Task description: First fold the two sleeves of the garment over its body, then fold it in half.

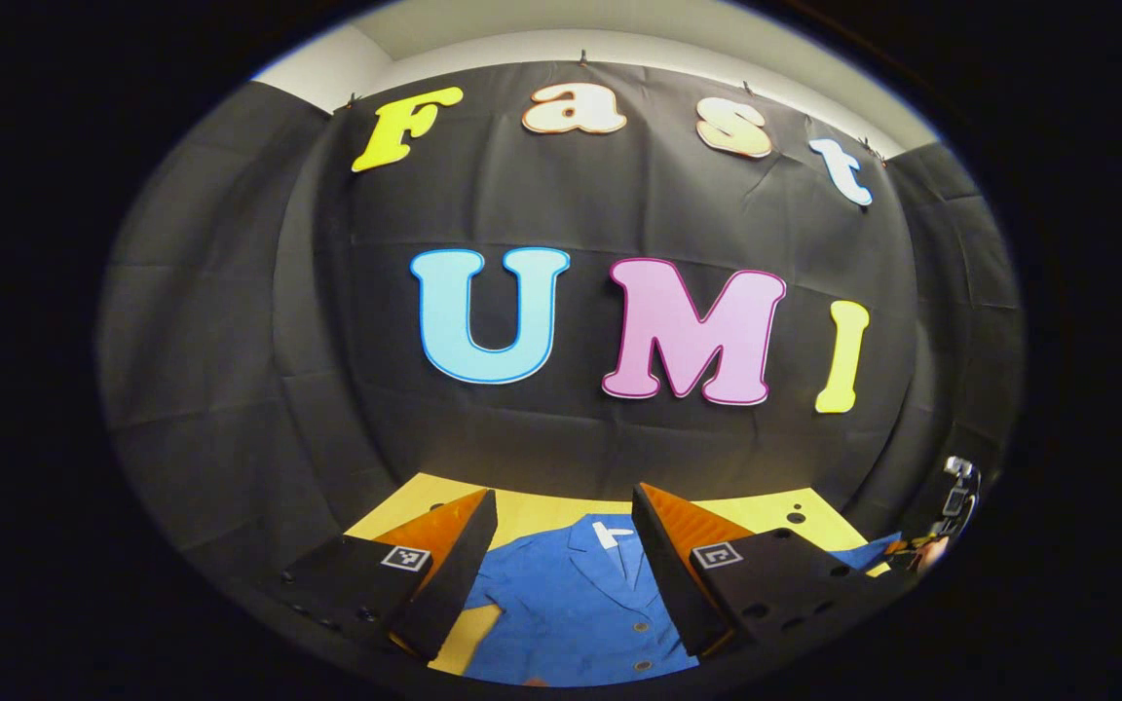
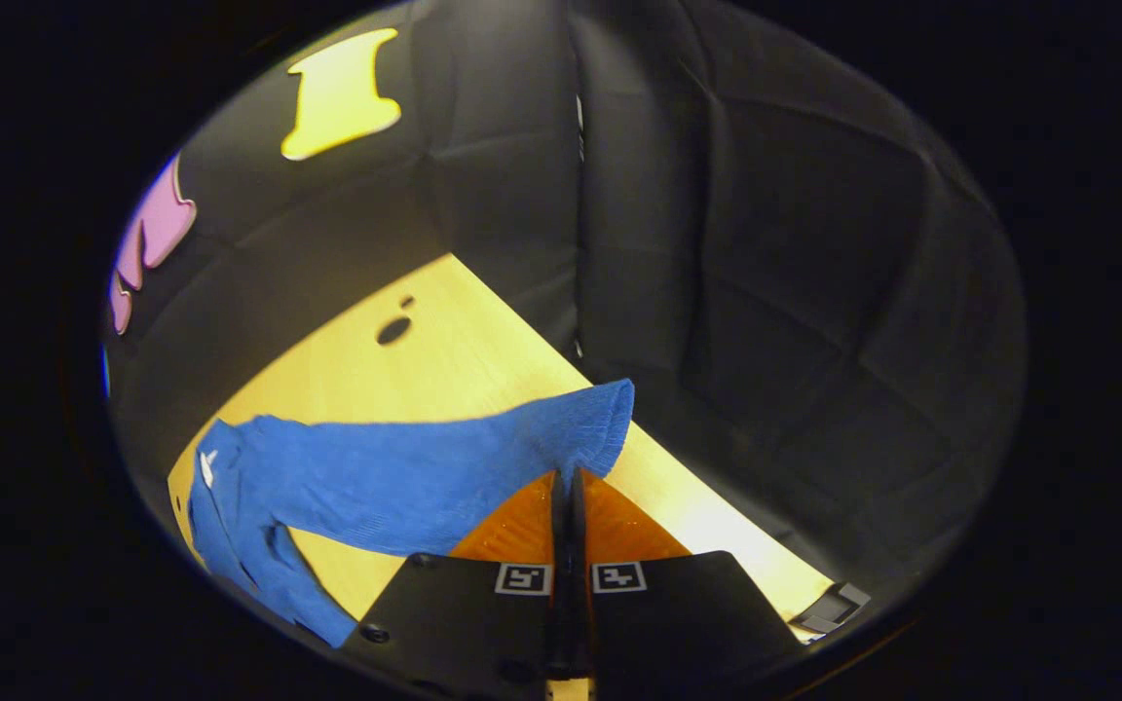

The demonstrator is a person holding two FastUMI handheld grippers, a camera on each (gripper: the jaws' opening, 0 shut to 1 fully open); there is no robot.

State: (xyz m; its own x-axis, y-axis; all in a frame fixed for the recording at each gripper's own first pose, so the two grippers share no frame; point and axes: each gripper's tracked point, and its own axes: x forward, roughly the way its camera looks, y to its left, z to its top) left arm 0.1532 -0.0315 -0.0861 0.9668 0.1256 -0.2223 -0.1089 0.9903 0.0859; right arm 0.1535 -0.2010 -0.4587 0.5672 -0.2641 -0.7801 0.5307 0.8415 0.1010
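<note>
A: Shirt (image 1: 571, 608) lies flat on the yellow table (image 1: 522, 508), blue, collar (image 1: 610, 535) toward the far wall, front buttons (image 1: 641, 628) showing. Seen from the left gripper view, it sits straight ahead between the fingers.

B: And the left gripper (image 1: 566, 511)?

A: Spread wide, holding nothing, raised above the shirt body. One finger (image 1: 449, 565) stands over the near shoulder side, the other over the placket side. At the far right edge of that view, a bit of blue cloth meets the other tool (image 1: 912, 555); detail there is too small to read.

B: Moving right, then. What does the right gripper view give?

A: Shirt body and collar at far left on the table. From it the sleeve (image 2: 425, 472) stretches across to the right, lifted off the wood. Its cuff (image 2: 595, 428) hangs just over the fingertips.

B: Right gripper (image 2: 569, 477) state?

A: Fingers pressed together, sleeve edge pinched between them near the cuff. Two holes (image 2: 393, 329) in the tabletop beyond; a small dark clip (image 2: 829, 608) at the table's right edge.
</note>
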